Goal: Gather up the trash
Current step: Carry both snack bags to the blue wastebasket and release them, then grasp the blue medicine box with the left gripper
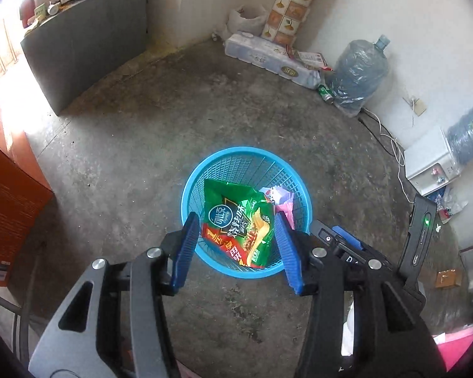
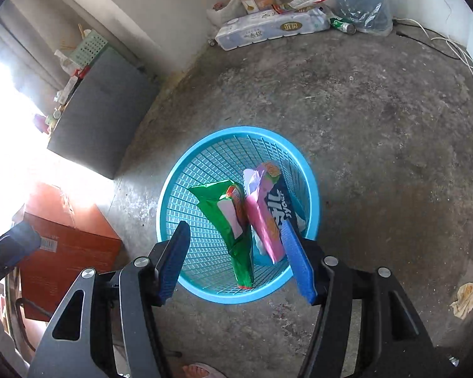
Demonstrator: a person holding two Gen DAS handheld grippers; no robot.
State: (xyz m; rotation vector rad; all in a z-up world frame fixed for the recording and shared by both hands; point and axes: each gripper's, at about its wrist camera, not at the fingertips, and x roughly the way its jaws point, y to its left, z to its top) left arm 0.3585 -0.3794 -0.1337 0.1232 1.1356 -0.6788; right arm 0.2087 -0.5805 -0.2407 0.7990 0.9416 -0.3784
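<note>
A round blue mesh basket (image 1: 224,160) stands on the concrete floor; it also shows in the right wrist view (image 2: 205,148). A green snack bag (image 1: 236,217) and a pink wrapper (image 1: 283,203) stand in it; the green bag (image 2: 233,220) and pink wrapper (image 2: 265,214) lean side by side. My left gripper (image 1: 235,220) is open above the basket's near rim, empty. My right gripper (image 2: 235,228) is open above the same basket, empty. A crumpled paper scrap (image 2: 466,296) lies on the floor at the right.
Orange cartons (image 1: 6,220) stand at the left. A grey cabinet (image 1: 88,50) stands at the back left. A tissue pack (image 1: 268,56), a green can (image 1: 326,93) and water jugs (image 1: 359,72) line the far wall. Cables (image 1: 384,135) and a white appliance (image 1: 429,160) are at the right.
</note>
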